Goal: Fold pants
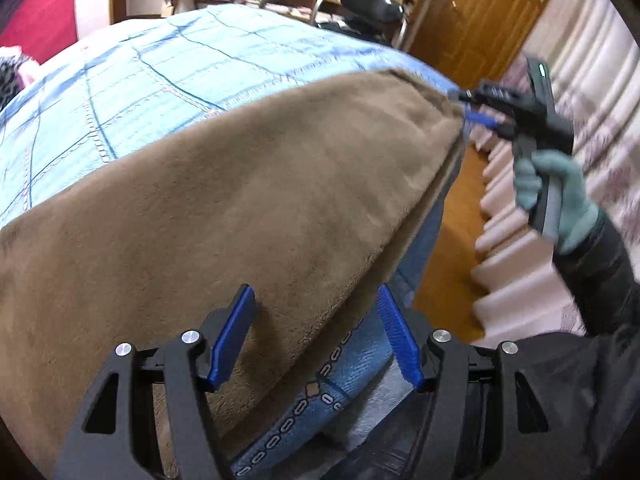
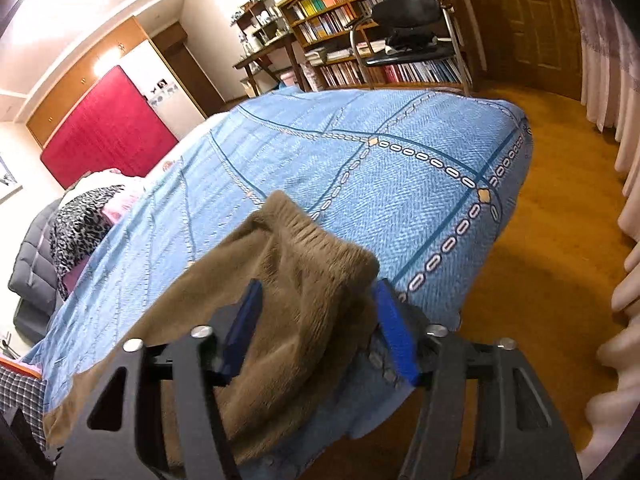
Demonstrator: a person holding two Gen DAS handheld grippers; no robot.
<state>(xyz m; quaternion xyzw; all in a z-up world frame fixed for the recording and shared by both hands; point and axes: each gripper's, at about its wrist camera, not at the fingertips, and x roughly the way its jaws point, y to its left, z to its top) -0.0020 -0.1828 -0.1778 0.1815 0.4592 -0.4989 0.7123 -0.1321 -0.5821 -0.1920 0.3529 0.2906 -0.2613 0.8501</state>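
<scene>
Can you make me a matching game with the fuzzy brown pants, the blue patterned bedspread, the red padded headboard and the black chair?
Things:
1. fuzzy brown pants
2. blue patterned bedspread
3. red padded headboard
4. black chair

Places:
A. in front of the bookshelf
B. covering the bed
C. spread along the bed's near edge
D. against the far wall, at the head of the bed

Pairs: 1-C, 2-B, 3-D, 4-A
</scene>
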